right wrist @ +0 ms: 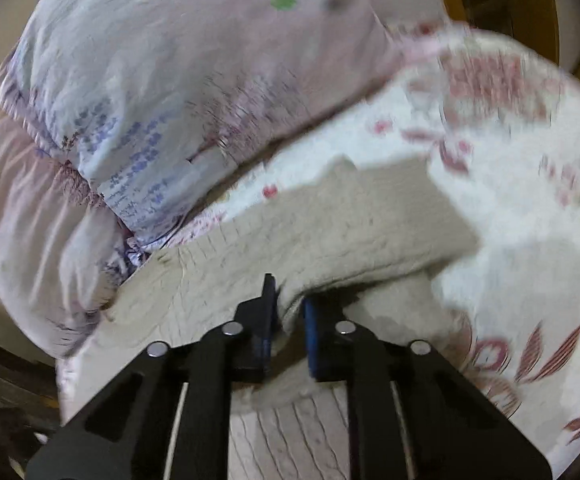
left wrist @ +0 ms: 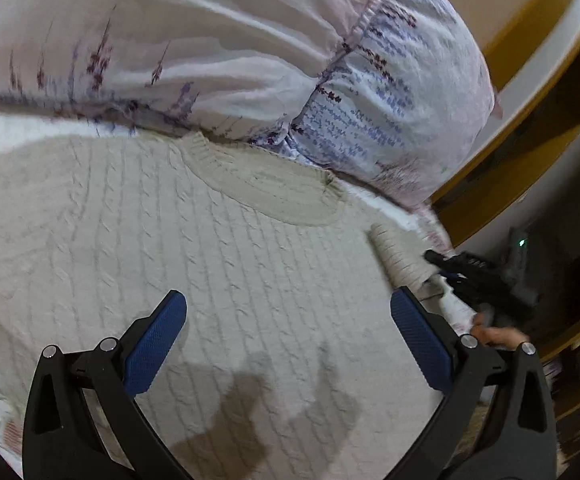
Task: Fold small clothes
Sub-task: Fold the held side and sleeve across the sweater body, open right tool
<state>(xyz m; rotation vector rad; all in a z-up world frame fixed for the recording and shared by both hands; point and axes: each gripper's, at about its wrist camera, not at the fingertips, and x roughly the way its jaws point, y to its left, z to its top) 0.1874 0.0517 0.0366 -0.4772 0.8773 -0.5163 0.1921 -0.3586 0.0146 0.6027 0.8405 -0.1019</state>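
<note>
A cream cable-knit sweater (left wrist: pixel 193 248) lies flat on the bed, its neckline (left wrist: pixel 273 188) toward the pillows. My left gripper (left wrist: pixel 290 312) hovers open just above the sweater's body, blue pads wide apart. In the left wrist view the right gripper (left wrist: pixel 478 280) is at the sweater's right edge by a ribbed cuff (left wrist: pixel 394 252). In the right wrist view my right gripper (right wrist: pixel 290 300) is shut on a fold of the sweater's sleeve (right wrist: pixel 330 236), lifted off the sheet. The image is blurred.
A large pillow (left wrist: pixel 217 40) with purple floral print lies right behind the sweater; it also shows in the right wrist view (right wrist: pixel 161 80). The bed sheet (right wrist: pixel 522 184) has red flowers. A wooden bed frame (left wrist: pixel 530 128) runs at the right.
</note>
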